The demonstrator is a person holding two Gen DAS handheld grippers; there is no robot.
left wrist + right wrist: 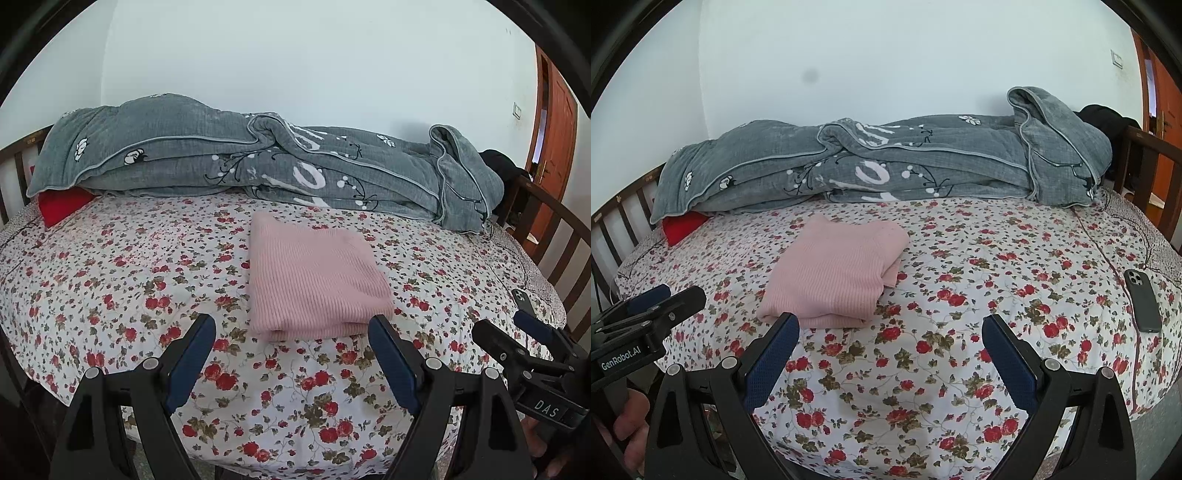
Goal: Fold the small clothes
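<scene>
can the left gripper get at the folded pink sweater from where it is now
Probably yes. The left gripper has its jaws open and empty just short of the folded pink sweater, with only bare floral bedsheet between them and nothing lying on top of the sweater.

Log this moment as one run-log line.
garment: pink ribbed knit top folded on floral bedsheet | left claw: open, empty | right claw: open, empty

"DAS" stands on the right gripper (532,328); "GenRobot.AI" on the left gripper (670,297). The quilt's (871,166) white lettering is unreadable.
</scene>
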